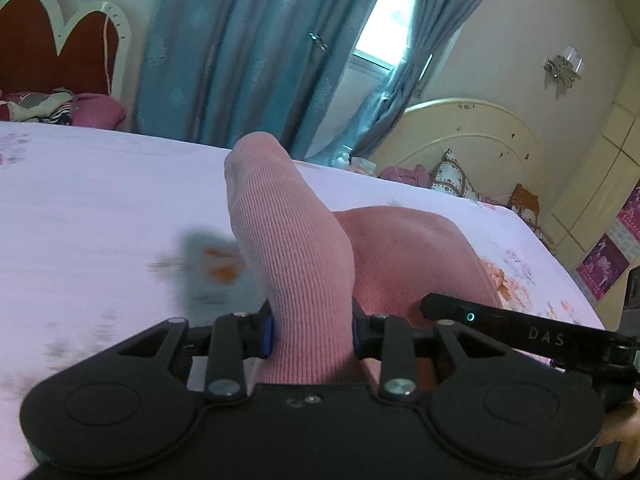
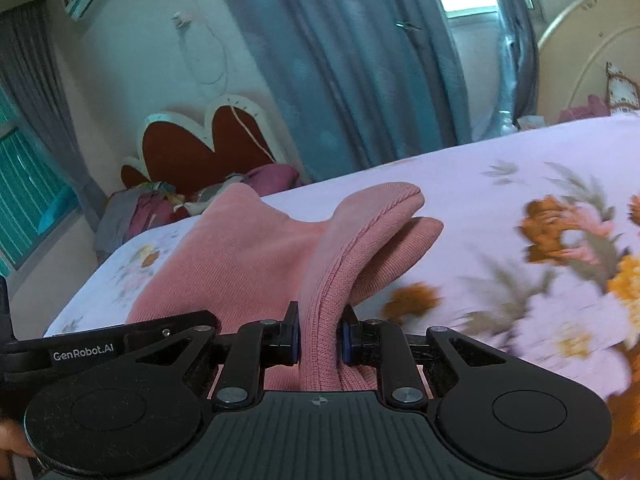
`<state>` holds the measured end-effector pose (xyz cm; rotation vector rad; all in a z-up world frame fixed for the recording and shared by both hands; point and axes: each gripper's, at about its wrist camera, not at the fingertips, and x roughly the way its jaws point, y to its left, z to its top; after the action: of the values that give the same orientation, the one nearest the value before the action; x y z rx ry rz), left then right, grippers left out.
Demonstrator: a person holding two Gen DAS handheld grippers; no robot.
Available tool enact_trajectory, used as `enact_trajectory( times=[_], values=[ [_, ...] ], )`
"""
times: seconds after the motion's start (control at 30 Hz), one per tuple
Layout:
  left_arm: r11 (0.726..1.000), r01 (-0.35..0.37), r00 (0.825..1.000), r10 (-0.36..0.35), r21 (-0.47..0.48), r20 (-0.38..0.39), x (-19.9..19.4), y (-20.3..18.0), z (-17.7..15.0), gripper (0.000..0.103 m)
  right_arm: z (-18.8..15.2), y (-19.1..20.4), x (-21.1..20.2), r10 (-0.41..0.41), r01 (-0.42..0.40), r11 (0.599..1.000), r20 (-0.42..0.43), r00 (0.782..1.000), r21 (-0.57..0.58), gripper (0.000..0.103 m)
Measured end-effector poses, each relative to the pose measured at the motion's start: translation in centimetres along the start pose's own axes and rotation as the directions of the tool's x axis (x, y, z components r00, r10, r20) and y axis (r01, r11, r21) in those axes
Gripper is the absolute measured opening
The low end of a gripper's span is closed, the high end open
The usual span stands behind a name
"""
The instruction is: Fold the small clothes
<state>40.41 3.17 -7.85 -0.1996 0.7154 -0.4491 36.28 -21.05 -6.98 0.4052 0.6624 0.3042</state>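
Observation:
A small pink ribbed knit garment [image 1: 296,240] lies partly on the floral bed sheet [image 1: 100,184]. My left gripper [image 1: 312,332] is shut on one part of it; a fold of cloth rises up between the jaws. My right gripper [image 2: 320,340] is shut on another part of the same garment [image 2: 240,256], with a hemmed edge running up between the jaws. The rest of the cloth spreads to the left in the right wrist view. The other gripper's body shows at the right edge of the left wrist view [image 1: 520,332].
The bed sheet [image 2: 520,184] has orange and white flowers. Blue curtains [image 1: 240,40] and a window stand behind the bed. A red heart-shaped headboard [image 1: 52,40] with piled bedding is at the far left. A cream headboard [image 1: 472,136] and cushions are at the right.

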Motion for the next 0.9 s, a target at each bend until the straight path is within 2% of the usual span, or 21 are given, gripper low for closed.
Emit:
enact_trajectory(
  times=[0.2,0.4,0.47,0.63,0.73,0.77,0.83,0.9],
  values=[
    [1.0,-0.025,1.0,0.025,0.016,-0.003,-4.0,8.2,0.9,0.032,-2.3,9.3,5.0,0.017,-0.017,1.0,-0.01,1.0,0.011,0.018],
    [0.997,-0.082,0.997,0.082,0.0,0.007,-5.3,14.4,2.2,0.032,-2.8,15.1,10.9,0.043,-0.044,0.999,-0.027,0.999,-0.027,0.018],
    [0.996,-0.093,0.996,0.093,-0.005,0.011,-5.0,16.1,2.6,0.032,-3.0,15.9,12.7,0.05,-0.051,0.998,-0.032,0.998,-0.029,0.019],
    [0.992,-0.124,0.992,0.124,-0.026,-0.007,-3.9,20.8,2.1,0.033,-3.8,16.0,17.0,0.005,-0.01,0.997,-0.073,0.997,-0.07,0.019],
    [0.982,-0.188,0.981,0.187,-0.012,-0.045,-2.2,22.9,0.3,0.042,-5.1,14.9,19.5,-0.065,0.055,0.995,-0.117,0.991,-0.085,0.019],
    [0.981,-0.193,0.98,0.192,-0.008,-0.045,-2.0,23.5,-0.3,0.05,-5.3,14.3,20.2,-0.076,0.067,0.995,-0.129,0.989,-0.075,0.019],
    [0.979,-0.203,0.979,0.203,0.006,-0.009,-2.0,23.8,-1.0,0.059,-5.7,13.3,20.9,-0.086,0.079,0.995,-0.142,0.986,-0.055,0.019],
    [0.978,-0.208,0.978,0.208,0.022,-0.008,-2.0,23.5,-0.9,0.061,-5.8,13.1,21.0,-0.098,0.09,0.994,-0.139,0.985,-0.065,0.023]
  ],
)
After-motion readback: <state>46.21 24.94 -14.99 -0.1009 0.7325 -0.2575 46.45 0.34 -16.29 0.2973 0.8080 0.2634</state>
